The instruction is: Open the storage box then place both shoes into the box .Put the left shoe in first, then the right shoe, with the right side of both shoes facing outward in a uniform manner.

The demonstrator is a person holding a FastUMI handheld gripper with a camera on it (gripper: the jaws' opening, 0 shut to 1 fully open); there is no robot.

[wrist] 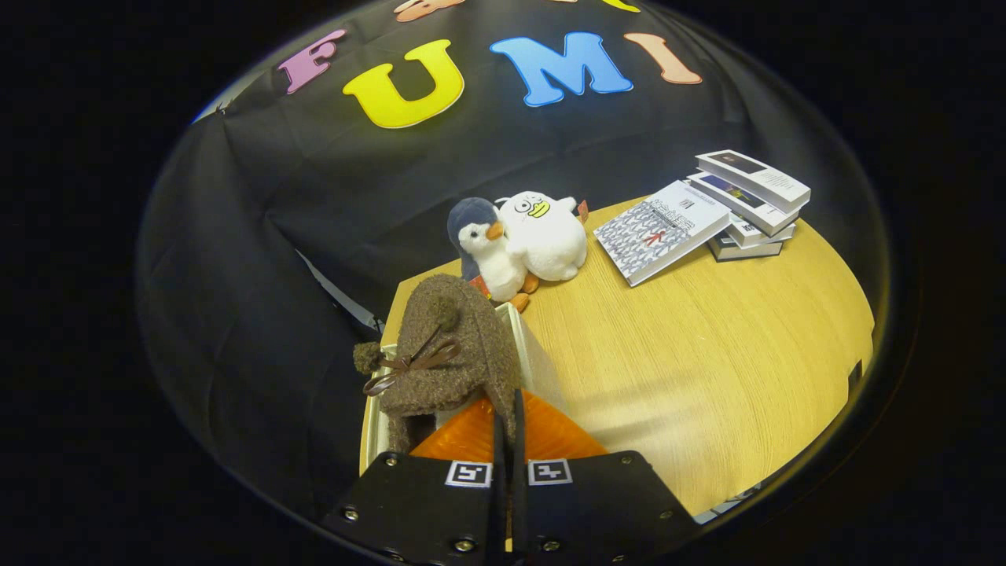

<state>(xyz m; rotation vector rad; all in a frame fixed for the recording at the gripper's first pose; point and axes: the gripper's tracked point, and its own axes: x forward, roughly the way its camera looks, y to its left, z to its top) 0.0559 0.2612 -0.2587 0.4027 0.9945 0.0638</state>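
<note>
Gripper pinches brown fuzzy shoe above white box.

One brown fuzzy shoe hung over one white storage box. Beyond the box sat two plush toys, a penguin and a white duck. Farther past them, one book leaned on a stack of about four books.
</note>
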